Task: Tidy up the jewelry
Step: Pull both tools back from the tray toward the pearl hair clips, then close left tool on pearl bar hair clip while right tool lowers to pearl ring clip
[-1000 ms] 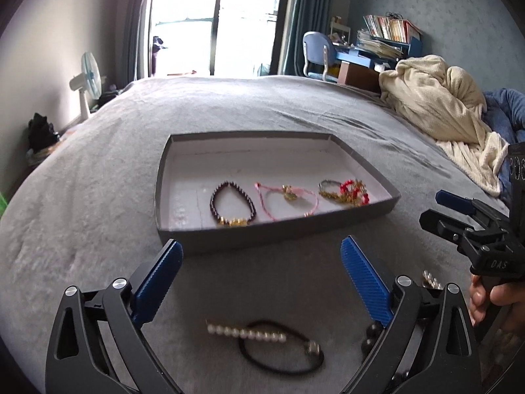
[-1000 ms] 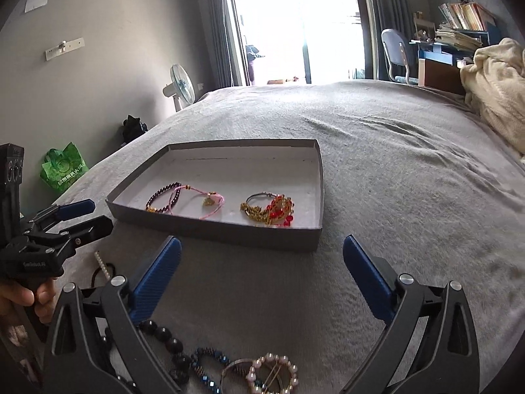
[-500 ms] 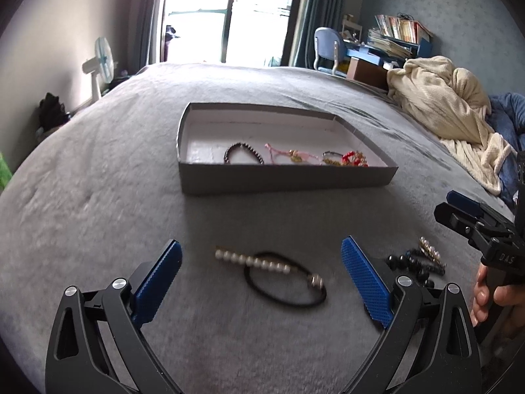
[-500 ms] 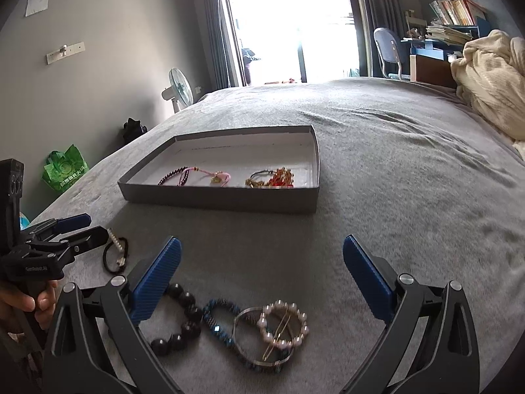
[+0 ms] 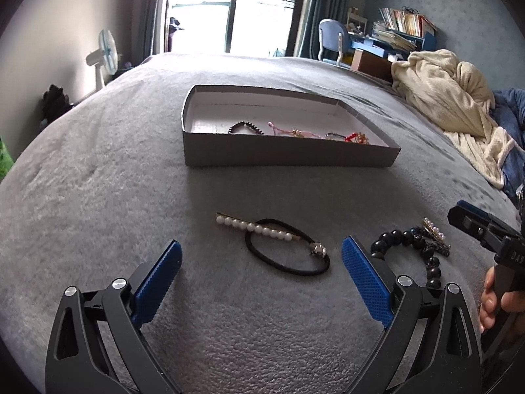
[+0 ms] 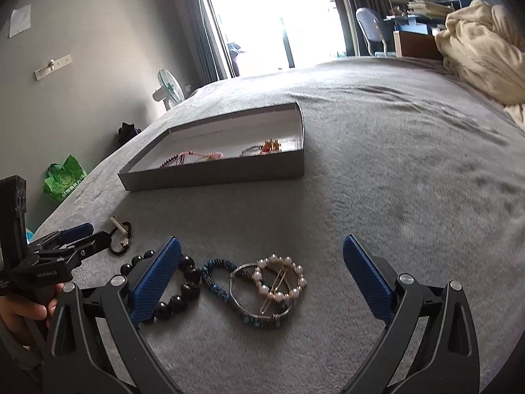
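A grey bed [image 5: 98, 170] fills a bedroom with a bright window [image 5: 236, 10], fan [image 5: 106, 55] and desk chair [image 5: 331, 41]. The grey box [image 5: 282, 156] holds three bracelets; a pearl clip [image 5: 256, 228] and black hair tie [image 5: 288, 256] lie before it. The left gripper [image 5: 261, 272] and right gripper [image 6: 262, 272] both hover spread wide, empty.

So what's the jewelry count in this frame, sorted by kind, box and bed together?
Bracelets in the box: 3 (dark bead, pink cord, red and gold)
Loose bead bracelets: 2 (black, blue)
Pearl hair clips: 2 (bar, ring)
Black hair tie: 1
Thin silver bangle: 1, tangled with the blue one
Total: 9
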`<move>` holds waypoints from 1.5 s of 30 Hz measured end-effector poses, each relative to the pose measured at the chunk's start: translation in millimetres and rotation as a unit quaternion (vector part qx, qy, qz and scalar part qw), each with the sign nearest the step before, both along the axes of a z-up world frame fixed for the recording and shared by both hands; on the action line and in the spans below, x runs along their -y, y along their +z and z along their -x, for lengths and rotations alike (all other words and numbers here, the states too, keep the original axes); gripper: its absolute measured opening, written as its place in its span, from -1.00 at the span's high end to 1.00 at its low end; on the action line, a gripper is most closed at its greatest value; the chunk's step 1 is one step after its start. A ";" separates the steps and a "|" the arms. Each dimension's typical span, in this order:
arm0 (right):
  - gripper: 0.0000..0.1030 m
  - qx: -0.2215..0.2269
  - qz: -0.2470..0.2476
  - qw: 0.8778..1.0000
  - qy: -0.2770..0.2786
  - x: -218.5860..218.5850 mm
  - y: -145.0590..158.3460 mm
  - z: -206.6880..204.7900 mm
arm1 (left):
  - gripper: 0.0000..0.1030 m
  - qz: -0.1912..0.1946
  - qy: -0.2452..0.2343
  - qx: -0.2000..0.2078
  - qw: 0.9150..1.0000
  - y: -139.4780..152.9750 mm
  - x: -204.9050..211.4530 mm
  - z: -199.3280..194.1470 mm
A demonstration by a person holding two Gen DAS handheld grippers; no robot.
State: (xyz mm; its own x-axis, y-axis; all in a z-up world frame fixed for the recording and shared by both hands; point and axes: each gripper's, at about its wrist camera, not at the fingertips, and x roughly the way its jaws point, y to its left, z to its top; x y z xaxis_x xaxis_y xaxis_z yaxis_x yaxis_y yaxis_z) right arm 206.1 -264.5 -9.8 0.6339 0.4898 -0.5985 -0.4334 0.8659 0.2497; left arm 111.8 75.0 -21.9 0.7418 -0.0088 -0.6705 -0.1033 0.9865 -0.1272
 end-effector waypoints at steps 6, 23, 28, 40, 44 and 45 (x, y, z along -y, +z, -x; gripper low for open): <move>-0.89 -0.009 0.014 1.000 0.004 -3.9 -4.7 5.6 | -0.88 0.007 0.002 -0.009 1.000 -5.0 -3.5 1.1; -0.89 -0.018 0.017 1.000 0.008 -4.4 -7.5 5.1 | -0.33 0.036 0.007 -0.040 0.999 -2.7 -18.5 -17.4; -0.89 -0.020 0.016 1.000 0.007 -4.4 -7.6 4.2 | -0.24 0.045 0.009 -0.057 0.997 -3.7 -21.7 -31.7; -0.89 -0.026 0.009 1.000 0.005 -1.1 -9.9 1.3 | 0.64 0.059 0.021 -0.051 0.997 -1.0 -34.6 -43.0; -0.89 -0.030 0.002 1.000 0.001 1.7 -10.5 -0.2 | 0.73 0.064 0.026 -0.039 0.997 5.8 -42.9 -40.2; -0.89 -0.032 0.001 1.000 0.000 2.2 -10.8 -0.6 | 0.73 0.067 0.030 -0.037 0.997 7.1 -46.0 -40.1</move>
